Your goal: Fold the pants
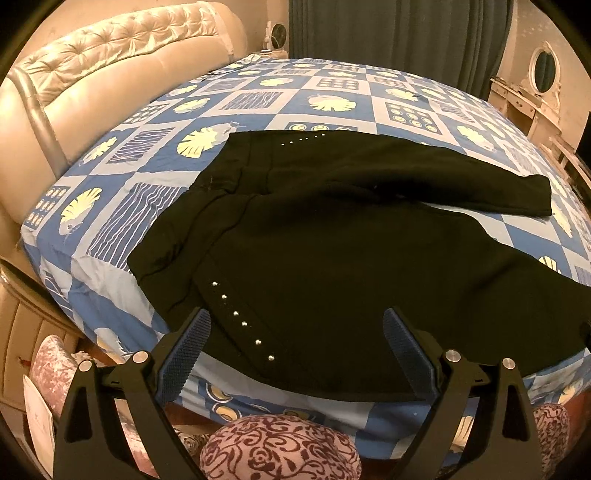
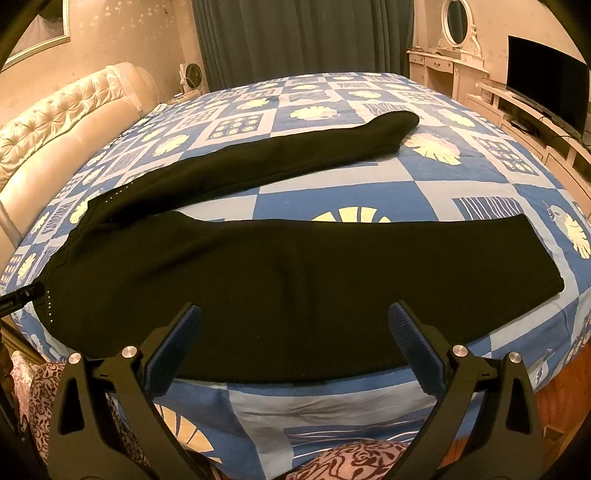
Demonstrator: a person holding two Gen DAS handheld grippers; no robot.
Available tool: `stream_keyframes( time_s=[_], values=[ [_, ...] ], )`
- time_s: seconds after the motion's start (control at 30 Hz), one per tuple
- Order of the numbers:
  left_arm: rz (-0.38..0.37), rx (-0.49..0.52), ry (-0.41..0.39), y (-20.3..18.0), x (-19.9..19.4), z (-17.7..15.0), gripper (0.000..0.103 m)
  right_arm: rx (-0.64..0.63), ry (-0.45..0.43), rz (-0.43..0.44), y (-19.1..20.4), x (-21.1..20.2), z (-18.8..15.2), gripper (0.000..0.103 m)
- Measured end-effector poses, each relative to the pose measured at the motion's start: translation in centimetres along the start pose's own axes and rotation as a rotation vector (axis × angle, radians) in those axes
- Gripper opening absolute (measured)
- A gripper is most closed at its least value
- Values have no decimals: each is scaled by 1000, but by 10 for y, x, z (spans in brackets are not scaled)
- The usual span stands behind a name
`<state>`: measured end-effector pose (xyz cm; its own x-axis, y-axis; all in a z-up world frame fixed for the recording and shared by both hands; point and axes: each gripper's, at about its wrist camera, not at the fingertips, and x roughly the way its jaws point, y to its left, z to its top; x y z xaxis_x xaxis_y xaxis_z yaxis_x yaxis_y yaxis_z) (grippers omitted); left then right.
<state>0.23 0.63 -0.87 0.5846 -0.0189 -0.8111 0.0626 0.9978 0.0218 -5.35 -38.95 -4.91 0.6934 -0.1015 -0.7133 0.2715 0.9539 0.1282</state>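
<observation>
Both tongs apart: left tongs (image 1: 295, 325), right tongs (image 2: 295, 319); pants (image 2: 236, 273) flat just ahead.

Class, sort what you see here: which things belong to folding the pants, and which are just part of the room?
Part of the job:
pants
bed
left gripper, open
right gripper, open

Just there:
headboard
curtain
mirror
television
fan
</observation>
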Motion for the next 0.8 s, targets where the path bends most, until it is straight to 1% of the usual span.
stream_keyframes(
  time_s=[0.8],
  values=[
    [-4,0,15,-3,1,-3,93,-3,2,-1,1,1,-2,101]
  ],
)
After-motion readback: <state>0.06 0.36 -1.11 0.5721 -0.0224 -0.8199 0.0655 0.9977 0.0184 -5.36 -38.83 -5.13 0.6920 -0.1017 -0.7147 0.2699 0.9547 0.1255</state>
